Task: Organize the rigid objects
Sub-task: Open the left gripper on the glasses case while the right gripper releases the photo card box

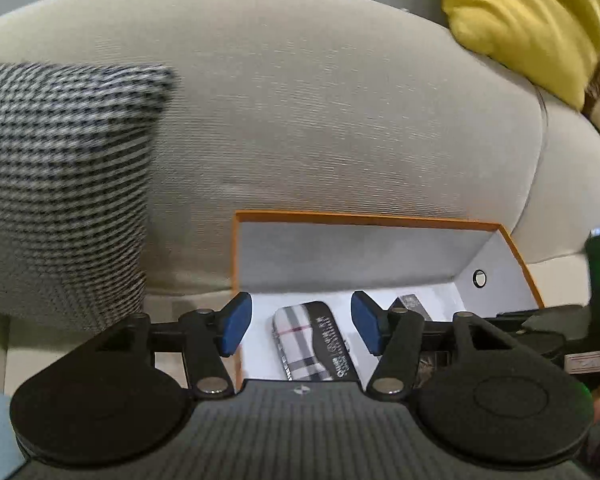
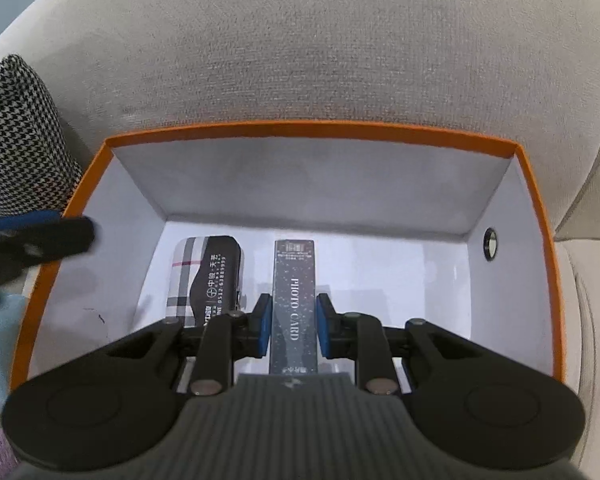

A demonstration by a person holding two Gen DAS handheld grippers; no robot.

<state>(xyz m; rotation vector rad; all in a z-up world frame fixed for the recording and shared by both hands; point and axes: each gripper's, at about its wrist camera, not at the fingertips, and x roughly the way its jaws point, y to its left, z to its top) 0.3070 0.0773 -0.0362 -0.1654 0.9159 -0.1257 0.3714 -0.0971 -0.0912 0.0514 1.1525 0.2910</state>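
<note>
Beige sofa cushion (image 2: pixel 340 52) fills the background, and the orange-rimmed box (image 2: pixel 312 128) sits against it, right under both grippers. Inside, the plaid case (image 2: pixel 204 276) lies just left of the right gripper (image 2: pixel 291 330), whose pads sit close on either side of the dark PHOTO CARD box (image 2: pixel 293 300), can't tell if they're touching. Left gripper (image 1: pixel 300 326) hangs spread wide, nothing in it, plaid case below

Box (image 2: pixel 534 216): orange rim and outside, white-grey inside; within it a plaid case (image 2: pixel 204 276) in white, grey and black with a thin red line, plus a dark speckled grey card box (image 2: pixel 293 300) with white lettering. Left of the box a black-and-white houndstooth cushion (image 1: pixel 60 184); behind it a beige sofa (image 1: pixel 320 112) and a mustard-yellow cushion (image 1: pixel 528 20). Both claws black with blue pads (image 2: pixel 263 326).
</note>
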